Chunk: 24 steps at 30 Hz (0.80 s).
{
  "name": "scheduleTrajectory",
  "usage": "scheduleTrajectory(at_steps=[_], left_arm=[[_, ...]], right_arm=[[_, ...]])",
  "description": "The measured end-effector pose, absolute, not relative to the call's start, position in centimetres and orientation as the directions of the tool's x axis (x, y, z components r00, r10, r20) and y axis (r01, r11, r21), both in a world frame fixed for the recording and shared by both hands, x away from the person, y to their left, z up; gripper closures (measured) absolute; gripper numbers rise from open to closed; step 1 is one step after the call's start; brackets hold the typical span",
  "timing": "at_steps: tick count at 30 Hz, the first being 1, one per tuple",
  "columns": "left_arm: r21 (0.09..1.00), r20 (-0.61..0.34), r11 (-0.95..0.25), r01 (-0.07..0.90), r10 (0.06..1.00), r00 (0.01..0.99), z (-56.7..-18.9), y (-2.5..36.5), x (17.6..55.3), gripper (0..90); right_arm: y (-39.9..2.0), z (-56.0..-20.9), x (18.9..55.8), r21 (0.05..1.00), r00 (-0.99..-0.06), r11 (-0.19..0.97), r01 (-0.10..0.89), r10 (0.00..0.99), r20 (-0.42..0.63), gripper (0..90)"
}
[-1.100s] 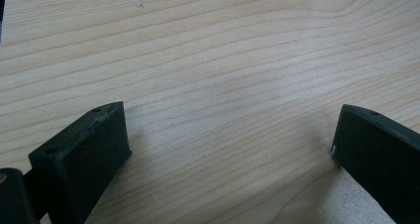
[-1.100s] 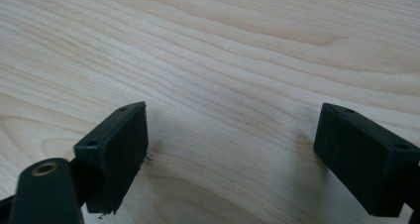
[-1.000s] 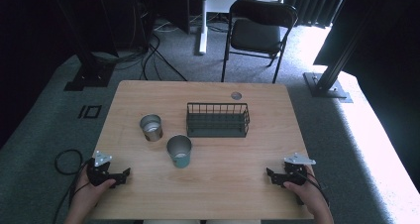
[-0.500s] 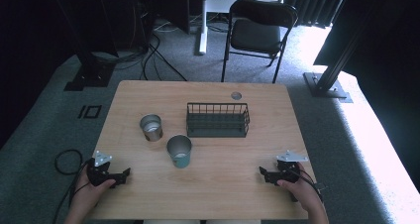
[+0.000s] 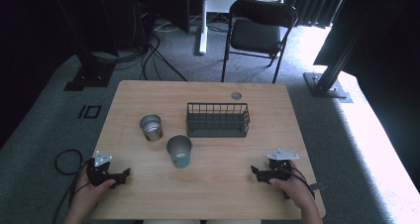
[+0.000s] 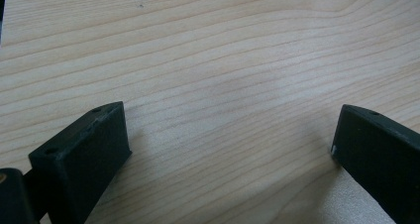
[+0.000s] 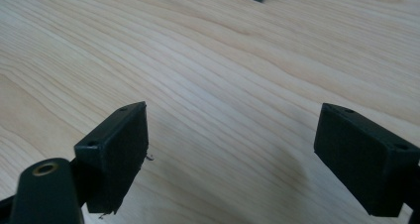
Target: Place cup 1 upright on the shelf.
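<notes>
Bench [image 5: 148,97]: pale wood, I see two cups [image 5: 179,151], a wire basket [image 5: 217,120].
Room: grey carpet [image 5: 39,130], folding chair [image 5: 257,28].
Jaws: both grippers' apart, empty.

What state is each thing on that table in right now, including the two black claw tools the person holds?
Left gripper: open, holding nothing, low over the table.
Right gripper: open, holding nothing, low over the table.
Teal cup: upright, standing free.
Metal cup: upright, standing free.
Wire basket: upright, looks empty.
Folding chair: unfolded, unoccupied, beyond the table.
</notes>
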<state>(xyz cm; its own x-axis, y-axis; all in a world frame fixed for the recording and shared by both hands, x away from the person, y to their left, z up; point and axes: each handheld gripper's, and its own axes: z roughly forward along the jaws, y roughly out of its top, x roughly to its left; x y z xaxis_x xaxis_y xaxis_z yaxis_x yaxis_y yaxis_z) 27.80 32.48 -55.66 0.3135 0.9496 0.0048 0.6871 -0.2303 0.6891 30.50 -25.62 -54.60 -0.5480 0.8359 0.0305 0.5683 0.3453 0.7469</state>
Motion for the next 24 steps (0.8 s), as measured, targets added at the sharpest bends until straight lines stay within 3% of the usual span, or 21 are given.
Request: scheduleTrajectory(at_steps=[24], left_arm=[[0.689,0.005,-0.231,0.687,0.950,0.314,-55.7,32.5,27.8,1.8]], right_arm=[[-20.8,-54.0,31.2,0.777,-0.661,0.391,0.493,0.749,0.043,13.2]])
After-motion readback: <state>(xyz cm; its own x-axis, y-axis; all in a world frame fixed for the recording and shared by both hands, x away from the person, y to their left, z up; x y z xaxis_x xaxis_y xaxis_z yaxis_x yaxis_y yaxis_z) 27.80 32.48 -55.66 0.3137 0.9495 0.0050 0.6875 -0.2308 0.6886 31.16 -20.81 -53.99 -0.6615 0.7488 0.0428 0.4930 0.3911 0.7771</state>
